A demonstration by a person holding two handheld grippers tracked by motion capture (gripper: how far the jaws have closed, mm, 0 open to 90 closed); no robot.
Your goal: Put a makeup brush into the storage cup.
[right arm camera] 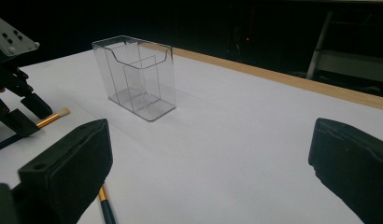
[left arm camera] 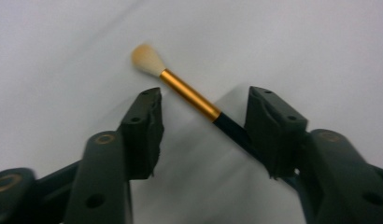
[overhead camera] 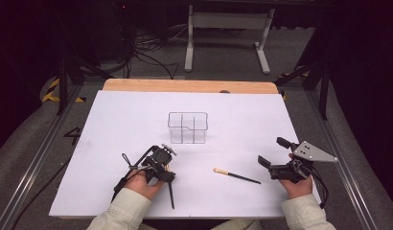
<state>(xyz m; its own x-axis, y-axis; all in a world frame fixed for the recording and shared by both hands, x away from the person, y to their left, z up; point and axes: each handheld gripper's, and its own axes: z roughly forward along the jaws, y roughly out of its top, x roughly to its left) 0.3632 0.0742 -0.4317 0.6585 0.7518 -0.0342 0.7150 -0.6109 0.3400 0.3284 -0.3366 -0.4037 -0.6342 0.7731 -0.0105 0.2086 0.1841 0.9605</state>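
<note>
A makeup brush (left arm camera: 189, 93) with a cream tip, gold ferrule and black handle lies on the white sheet between the jaws of my left gripper (left arm camera: 203, 100). The jaws stand apart and the left pad is off the brush; the handle runs under the right jaw. From above, my left gripper (overhead camera: 158, 167) points down over this brush (overhead camera: 171, 194), whose handle sticks out toward the front edge. A second brush (overhead camera: 235, 176) lies between the hands. My right gripper (overhead camera: 273, 152) hovers wide open with nothing in it. A clear divided holder (overhead camera: 187, 128) stands upright mid-table.
The white sheet (overhead camera: 137, 115) covers the table, with a wooden strip (overhead camera: 190, 86) along the far edge. In the right gripper view the holder (right arm camera: 138, 77) stands ahead to the left, the left gripper (right arm camera: 17, 93) beside it. Cables and a metal frame lie on the floor beyond.
</note>
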